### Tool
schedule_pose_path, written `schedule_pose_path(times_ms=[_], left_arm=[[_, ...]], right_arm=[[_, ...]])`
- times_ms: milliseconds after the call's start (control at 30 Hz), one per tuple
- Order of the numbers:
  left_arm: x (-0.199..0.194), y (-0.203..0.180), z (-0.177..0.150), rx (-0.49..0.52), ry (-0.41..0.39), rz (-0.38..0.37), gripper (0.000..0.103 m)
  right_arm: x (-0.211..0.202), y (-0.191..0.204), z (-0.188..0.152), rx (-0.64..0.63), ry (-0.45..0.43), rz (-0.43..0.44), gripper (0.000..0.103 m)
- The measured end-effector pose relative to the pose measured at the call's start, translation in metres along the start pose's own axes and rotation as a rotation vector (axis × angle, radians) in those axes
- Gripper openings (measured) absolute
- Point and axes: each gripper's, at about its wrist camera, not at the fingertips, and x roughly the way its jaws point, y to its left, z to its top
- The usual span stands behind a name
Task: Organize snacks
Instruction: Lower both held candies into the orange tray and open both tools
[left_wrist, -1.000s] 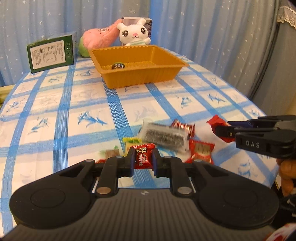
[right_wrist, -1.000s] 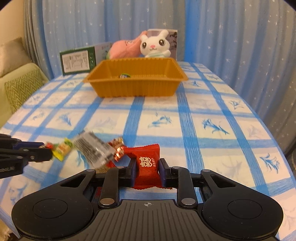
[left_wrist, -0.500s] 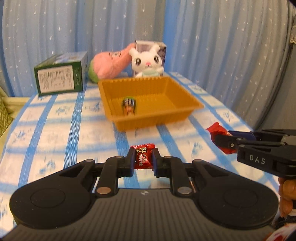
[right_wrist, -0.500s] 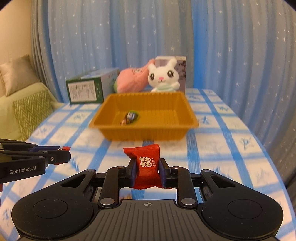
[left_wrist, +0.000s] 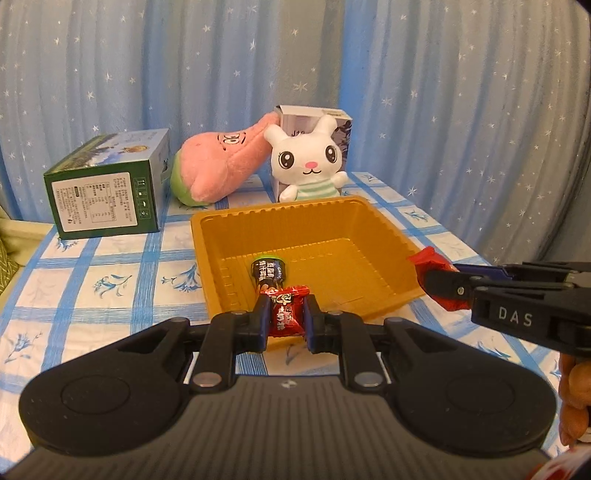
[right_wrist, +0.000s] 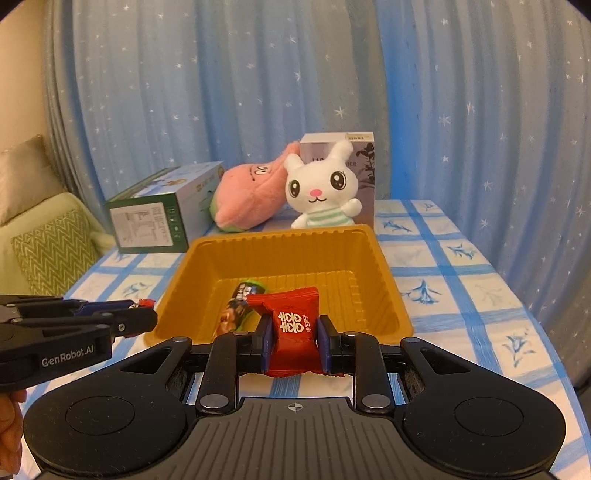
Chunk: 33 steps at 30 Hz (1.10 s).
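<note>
Two sweets nearly at the tray

One dark-wrapped snack bar (left_wrist: 269, 272) lies in the ribbed orange plastic tray (left_wrist: 384, 236) at twelve o'clock; the left gripper (left_wrist: 286, 317) clamps a small red-wrapped candy (left_wrist: 285, 315), the right gripper (right_wrist: 293, 338) a red foil sweet packet (right_wrist: 291, 325), neither dropped yet.

Ahead of my jaws the tray (left_wrist: 384, 229) sits on the worktop (left_wrist: 110, 280), one snack bar (left_wrist: 267, 271) lying in its near left part. Behind the tray: rabbit toy (left_wrist: 308, 162) against a box (left_wrist: 314, 118), plush (left_wrist: 218, 166) left of it, carton (left_wrist: 107, 184) furthest left. Sofa cushion (right_wrist: 51, 251) left of the worktop.
</note>
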Motion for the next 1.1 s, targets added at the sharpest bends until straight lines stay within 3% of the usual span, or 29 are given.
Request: schedule_pose_path(times_ms=[667, 700, 733, 767, 1100], left_arm=[[0.060, 0.022, 0.020, -0.048, 0.003, -0.025, 0.017], [0.063, 0.024, 0.020, -0.059, 0.010, -0.031, 0.021], [0.065, 0.027, 0.020, -0.067, 0.021, -0.033, 0.034], [0.066, 0.029, 0.020, -0.070, 0.021, -0.024, 0.037], [0.063, 0.047, 0.016, -0.102, 0.056, 0.037, 0.037]], right_arm=[[0.076, -0.003, 0.018, 0.012, 0.022, 0.020, 0.025], [0.077, -0.005, 0.018, 0.017, 0.025, 0.020, 0.025], [0.079, -0.005, 0.018, 0.022, 0.029, 0.020, 0.025], [0.080, -0.006, 0.017, 0.025, 0.033, 0.020, 0.025], [0.080, -0.019, 0.021, 0.117, 0.035, 0.041, 0.025]])
